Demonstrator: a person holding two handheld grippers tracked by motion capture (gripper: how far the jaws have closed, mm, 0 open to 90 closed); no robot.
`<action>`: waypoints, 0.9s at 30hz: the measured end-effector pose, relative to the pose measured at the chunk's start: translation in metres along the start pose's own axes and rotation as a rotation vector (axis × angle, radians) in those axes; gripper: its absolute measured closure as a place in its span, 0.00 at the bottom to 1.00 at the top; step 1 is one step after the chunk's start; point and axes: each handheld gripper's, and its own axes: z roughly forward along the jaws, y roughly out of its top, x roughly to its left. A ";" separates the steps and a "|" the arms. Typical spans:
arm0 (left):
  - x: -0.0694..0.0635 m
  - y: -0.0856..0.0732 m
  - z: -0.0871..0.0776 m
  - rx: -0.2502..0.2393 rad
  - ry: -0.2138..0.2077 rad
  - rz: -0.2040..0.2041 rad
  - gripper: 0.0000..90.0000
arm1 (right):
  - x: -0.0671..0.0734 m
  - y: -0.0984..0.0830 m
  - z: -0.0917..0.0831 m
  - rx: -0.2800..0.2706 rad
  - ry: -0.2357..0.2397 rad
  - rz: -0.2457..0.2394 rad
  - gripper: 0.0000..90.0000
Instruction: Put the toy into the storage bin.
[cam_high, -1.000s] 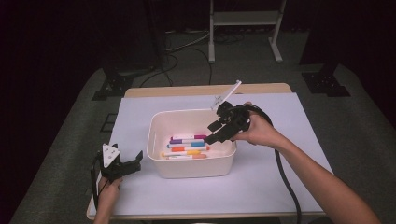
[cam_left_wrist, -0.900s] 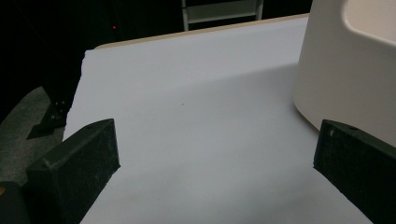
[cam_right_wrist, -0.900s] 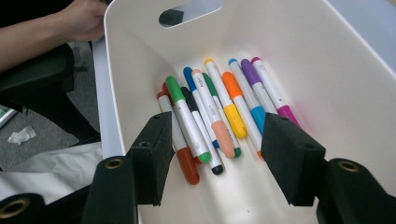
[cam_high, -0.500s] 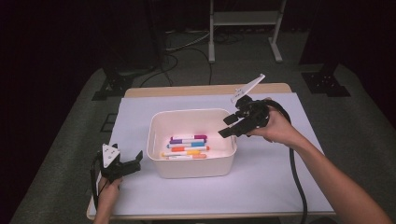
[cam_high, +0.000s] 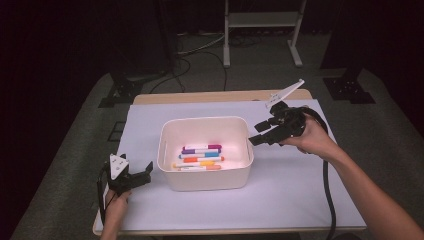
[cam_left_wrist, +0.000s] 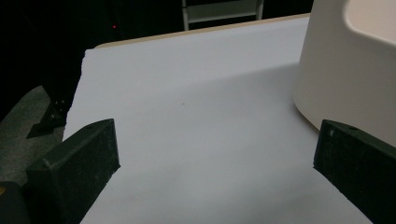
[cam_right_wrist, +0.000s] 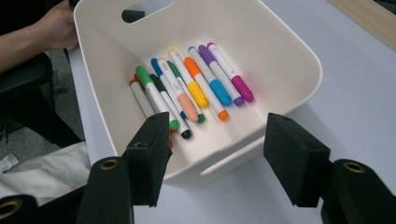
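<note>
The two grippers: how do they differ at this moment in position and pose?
The left gripper sits low on the white sheet, left of the bin; the right gripper hovers by the bin's right rim. The left points along the sheet, the right down at the markers. Both are open and empty.

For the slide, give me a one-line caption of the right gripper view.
Open right gripper poised empty above the near rim of a cream bin holding colored markers.
</note>
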 end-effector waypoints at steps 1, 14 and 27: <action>0.000 0.000 0.000 0.000 0.000 0.001 0.00 | -0.001 -0.002 -0.001 -0.003 -0.004 0.002 0.44; 0.000 0.000 0.000 -0.005 0.002 0.000 0.00 | -0.014 -0.027 -0.011 -0.018 -0.018 0.052 0.44; -0.001 0.000 0.000 -0.005 0.003 0.002 0.00 | -0.028 -0.063 -0.014 -0.038 -0.026 0.124 0.44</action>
